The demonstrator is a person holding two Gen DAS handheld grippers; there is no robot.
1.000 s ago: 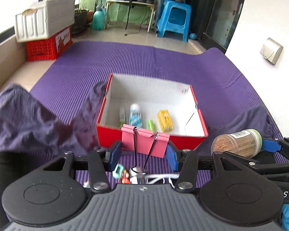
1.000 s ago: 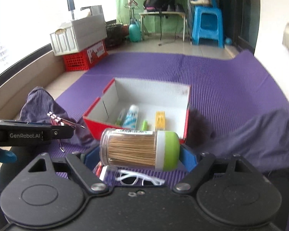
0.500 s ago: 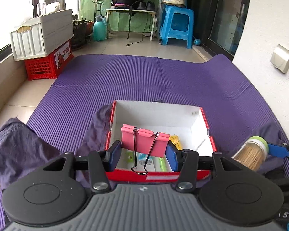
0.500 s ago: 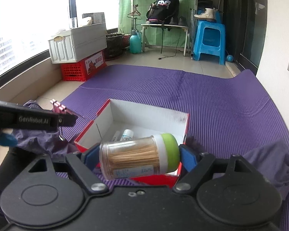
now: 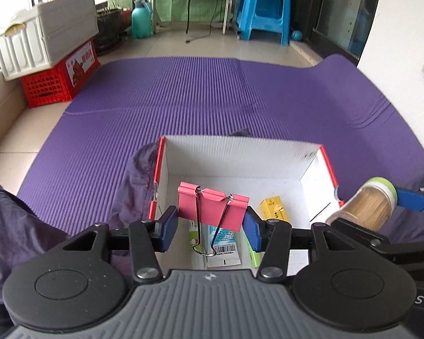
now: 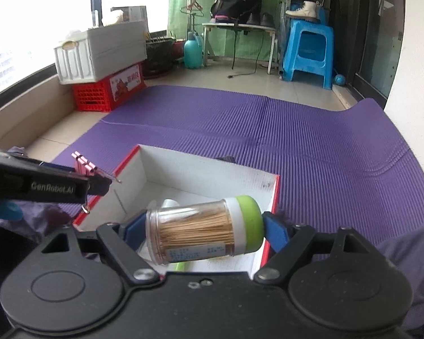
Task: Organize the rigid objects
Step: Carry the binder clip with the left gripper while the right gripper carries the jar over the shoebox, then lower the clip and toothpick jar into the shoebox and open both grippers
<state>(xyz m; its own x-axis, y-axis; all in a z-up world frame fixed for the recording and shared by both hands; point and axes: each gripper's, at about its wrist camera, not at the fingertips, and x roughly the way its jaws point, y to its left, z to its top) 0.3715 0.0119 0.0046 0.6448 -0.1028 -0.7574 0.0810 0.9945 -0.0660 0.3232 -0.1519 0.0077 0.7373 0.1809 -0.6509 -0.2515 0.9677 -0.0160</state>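
Blue pads of the left gripper (image 5: 211, 224) are clamped on a pink binder clip (image 5: 212, 208), which is gripped at its two ends. The clip's long axis is set across the view, with its fold upward and its wire handles hanging down over the box interior. The right gripper (image 6: 203, 230) is closed on a toothpick jar (image 6: 202, 230), which is held end to end (base against one pad, green cap against the other). The jar's long axis lies level across the jaws, and the cap points toward the right of the right wrist view.

Both items are held above a red box (image 5: 330, 169) with white inner walls. In the left wrist view the box contents are shown: a yellow packet (image 5: 274, 206) and a white tube (image 5: 222, 244) with a barcode label. In the right wrist view most of the contents are hidden behind the jar, but the clip is seen edge-on.

The box rests on a purple ribbed mat (image 5: 183, 104) laid over a tiled floor (image 6: 217, 77). Purple cloth (image 5: 132, 192) is bunched against the box's left wall. A blue stool (image 6: 308, 52) and a red crate (image 6: 107, 90) under a white crate (image 6: 101, 52) stand beyond the mat.
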